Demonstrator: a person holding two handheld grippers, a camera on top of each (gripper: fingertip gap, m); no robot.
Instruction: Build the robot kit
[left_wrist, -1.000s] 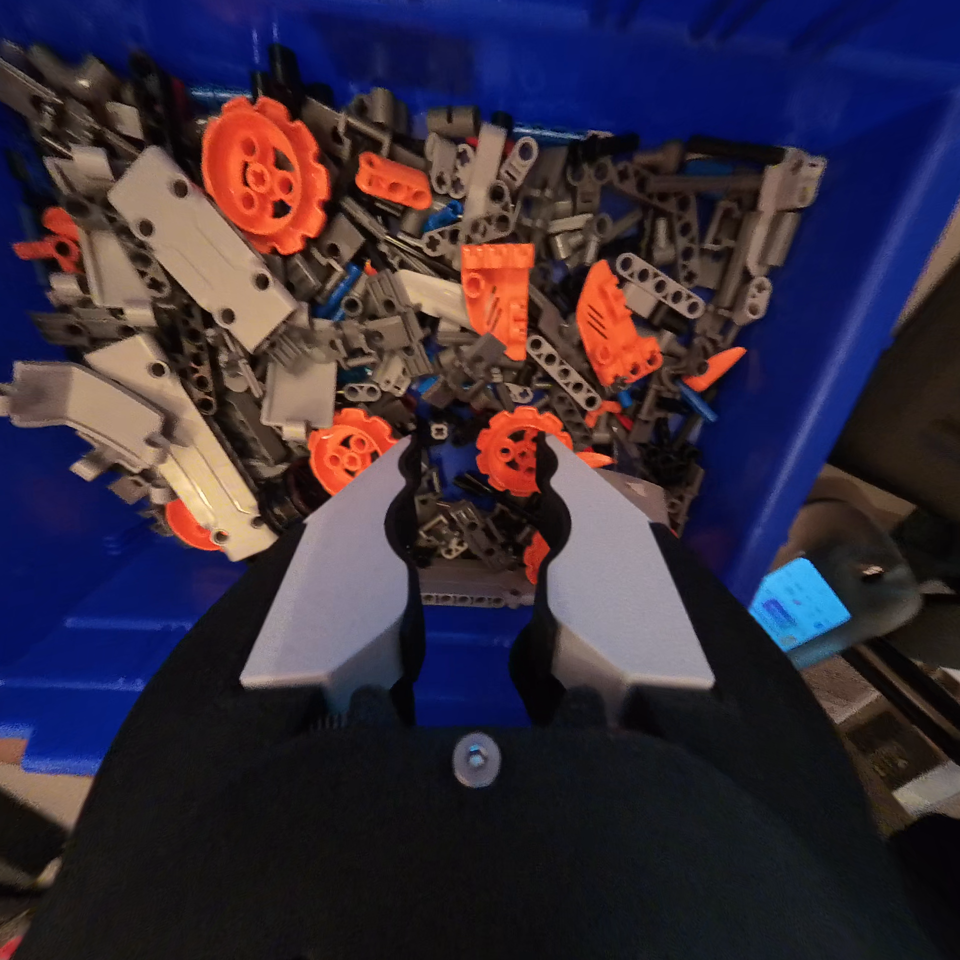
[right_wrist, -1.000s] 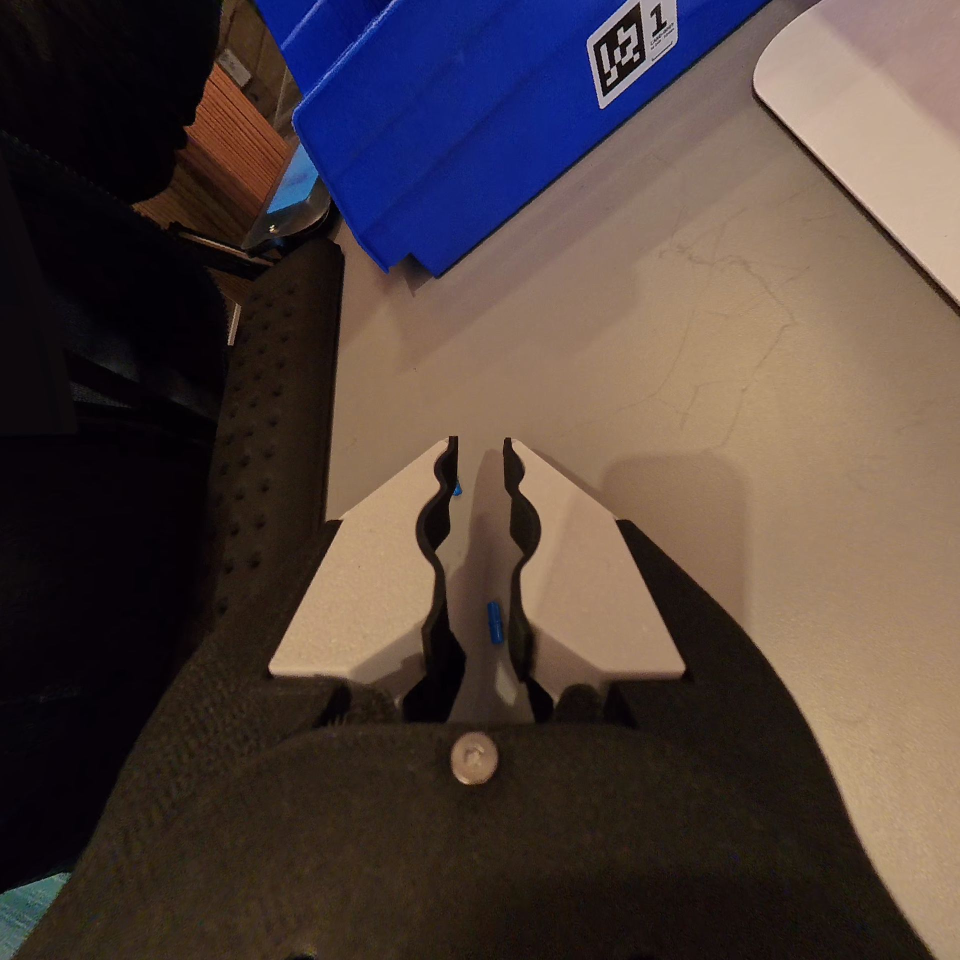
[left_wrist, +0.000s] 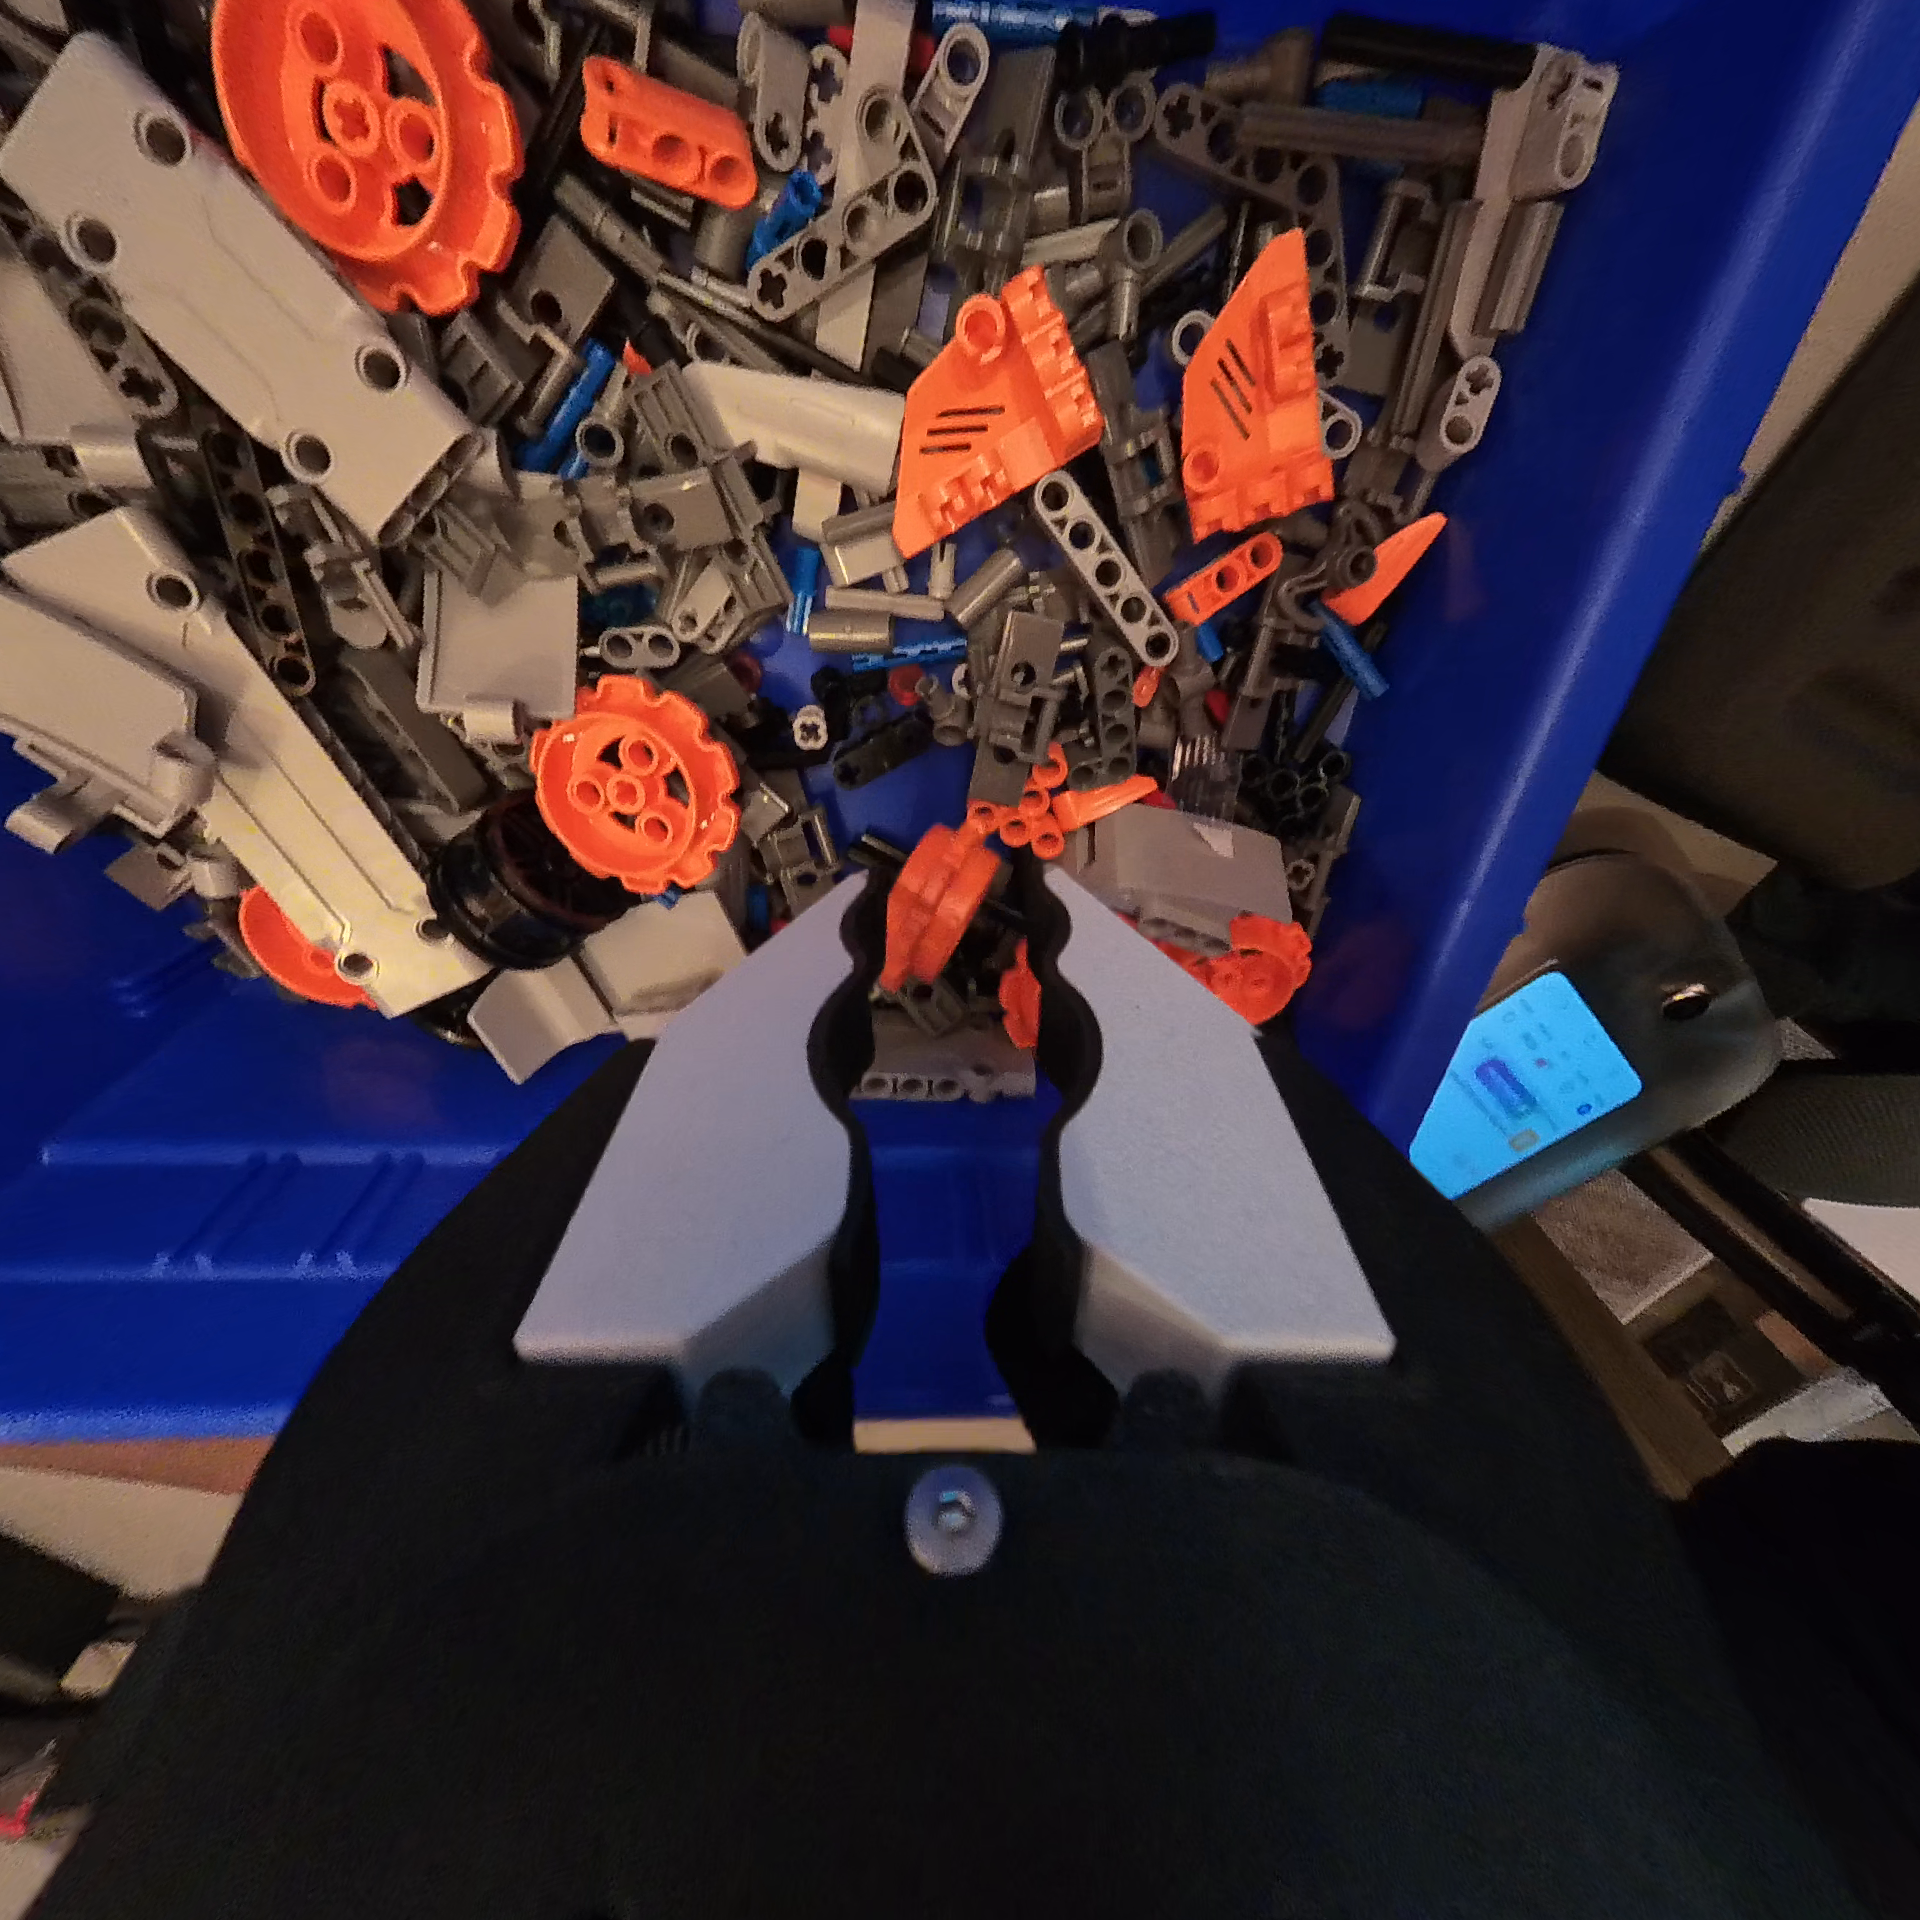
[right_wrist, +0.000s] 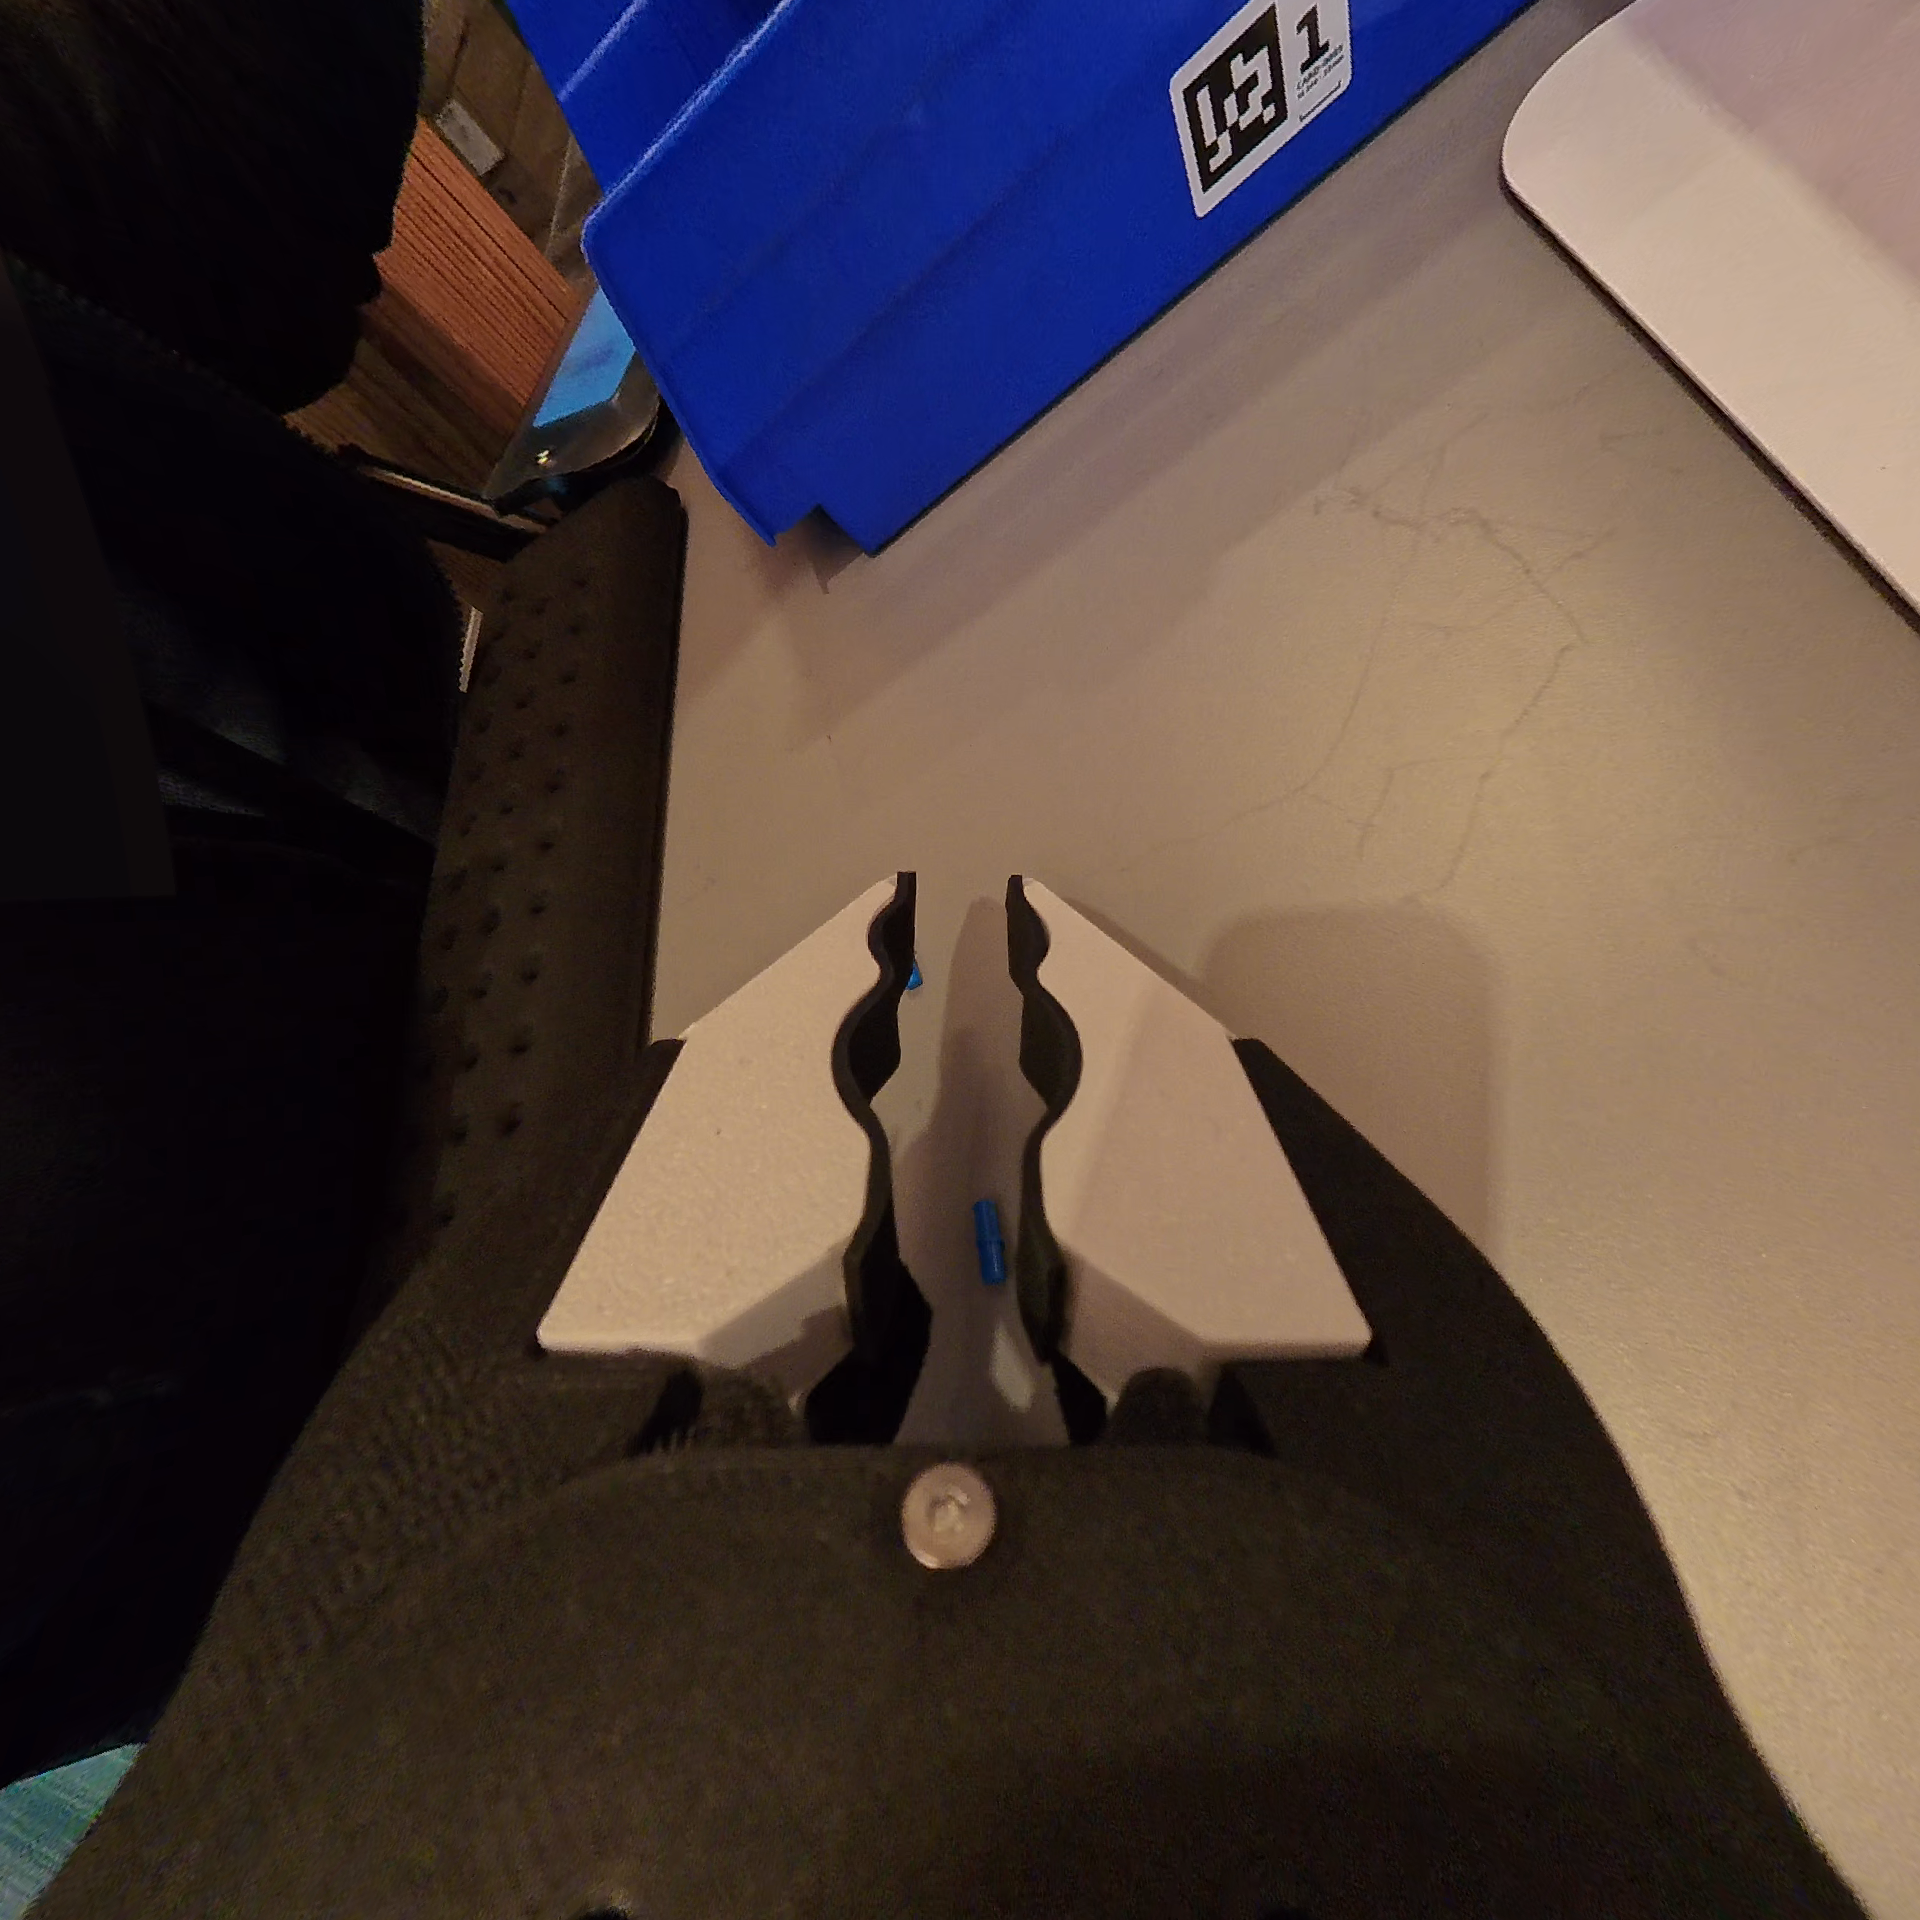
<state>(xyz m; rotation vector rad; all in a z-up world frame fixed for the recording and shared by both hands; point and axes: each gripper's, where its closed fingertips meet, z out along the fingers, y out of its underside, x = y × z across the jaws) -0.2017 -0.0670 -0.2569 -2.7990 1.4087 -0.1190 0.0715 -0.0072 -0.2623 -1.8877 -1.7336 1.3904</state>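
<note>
The left gripper reached into a blue bin filled with grey, black and orange building parts. Its jaws stood apart, with an orange wheel on edge between the tips; whether they touched it could not be told. A second toothed wheel lay at ten o'clock from the tips. A grey block sat just beside the right finger. Outside the bin, at three o'clock, a lit screen glowed.

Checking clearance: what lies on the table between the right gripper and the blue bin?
Bare table; the right wrist view shows nothing between the right gripper and blue bin.
</note>
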